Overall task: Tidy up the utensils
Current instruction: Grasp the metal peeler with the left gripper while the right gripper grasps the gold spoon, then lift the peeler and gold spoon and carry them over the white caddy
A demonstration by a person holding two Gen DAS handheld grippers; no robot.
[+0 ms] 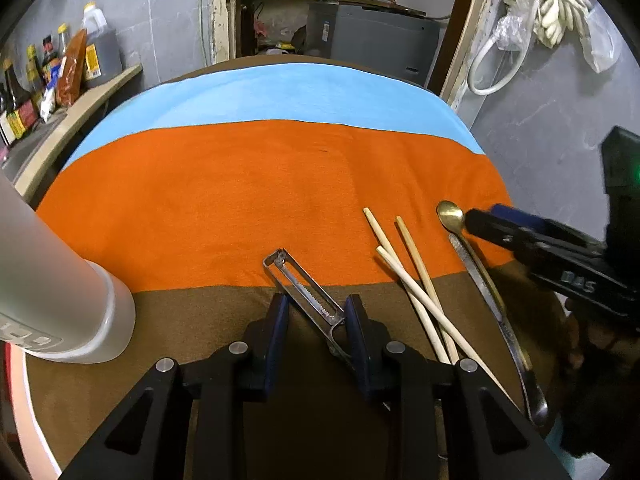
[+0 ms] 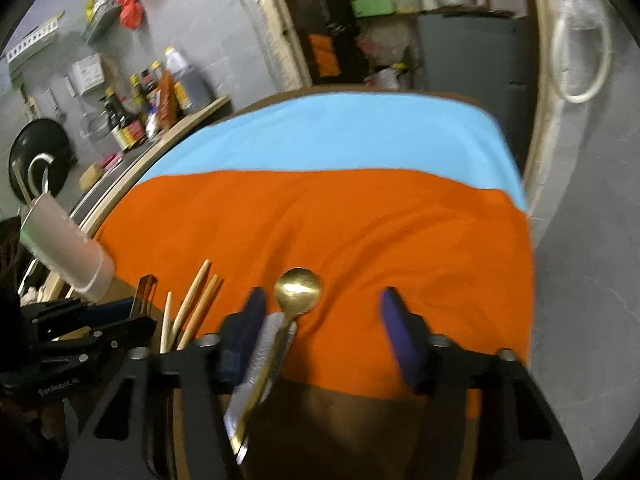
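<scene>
1. My left gripper [image 1: 316, 312] pointed down at the table; its two blue-padded fingers [image 1: 279, 320] straddled a metal peeler [image 1: 308, 292].
2. The peeler lay diagonally across the seam between the orange and brown bands of the cloth [image 1: 240, 200], head toward the orange, handle running back under the right-hand finger.
3. The left jaws were partly spread. The right pad sat against the peeler's handle and the left pad stood clear, so it was no pinch.
4. A pale cylindrical container [image 1: 60, 292] stood at the left edge of the table, near the left gripper.
5. Three wooden chopsticks [image 1: 420, 280] lay crossed just right of the peeler, apart from it.
6. Further right lay a gold spoon [image 1: 450, 212], bowl on the orange band, w/ a silver utensil [image 1: 492, 296] alongside, touching or nearly so.
7. My right gripper [image 2: 322, 320] came in from the right, over the spoon's handle.
8. In the right wrist view, blurred, the gold spoon [image 2: 298, 290] and silver utensil [image 2: 260, 360] sat just inside the left pad [image 2: 248, 320]. The right pad stood well apart, so the jaws were spread and gripped nothing.
9. The left gripper [image 2: 96, 320] showed at that view's left edge, beside the chopsticks [image 2: 192, 304] and the container [image 2: 64, 248].
10. The cloth [image 2: 360, 220] ran blue at the far end, then orange, then brown.
</scene>
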